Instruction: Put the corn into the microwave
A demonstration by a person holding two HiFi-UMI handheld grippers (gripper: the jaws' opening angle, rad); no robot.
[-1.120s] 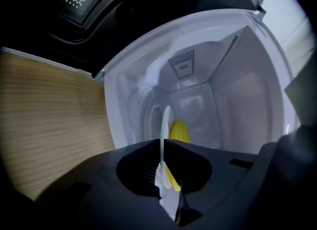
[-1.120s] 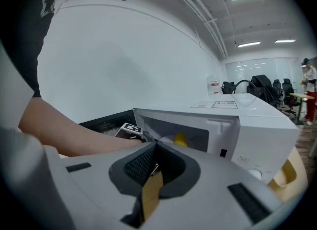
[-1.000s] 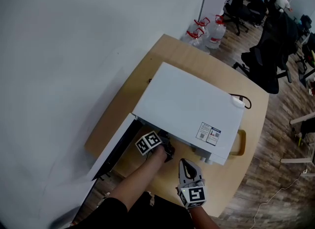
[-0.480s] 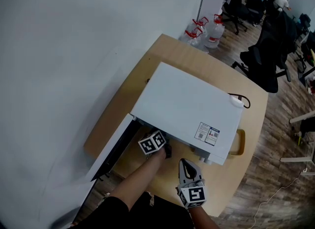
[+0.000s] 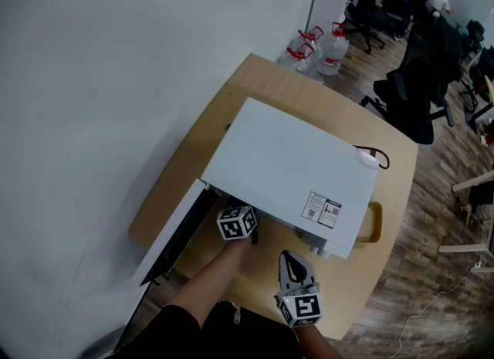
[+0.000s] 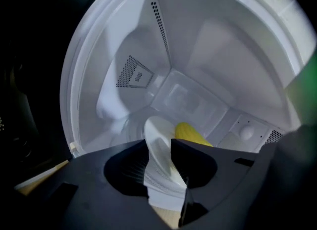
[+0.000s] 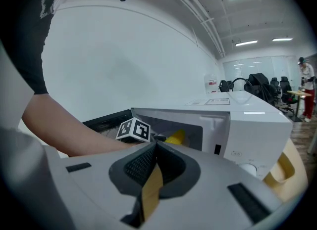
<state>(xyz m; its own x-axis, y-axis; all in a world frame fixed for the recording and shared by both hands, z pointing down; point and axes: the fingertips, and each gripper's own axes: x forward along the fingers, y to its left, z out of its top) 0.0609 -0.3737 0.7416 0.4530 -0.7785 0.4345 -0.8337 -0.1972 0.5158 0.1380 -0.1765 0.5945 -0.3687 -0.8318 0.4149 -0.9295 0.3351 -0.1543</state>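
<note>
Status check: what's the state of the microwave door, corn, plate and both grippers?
microwave door: swung open.
corn: on the plate, inside the microwave.
plate: inside the microwave, rim between the left gripper's jaws.
left gripper: inside the microwave, jaws opening around the plate rim.
right gripper: shut, empty, in front of the microwave.

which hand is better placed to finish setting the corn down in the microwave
Left gripper: its opening fingers straddle the plate with the corn inside the microwave. Right gripper sits shut outside.
</note>
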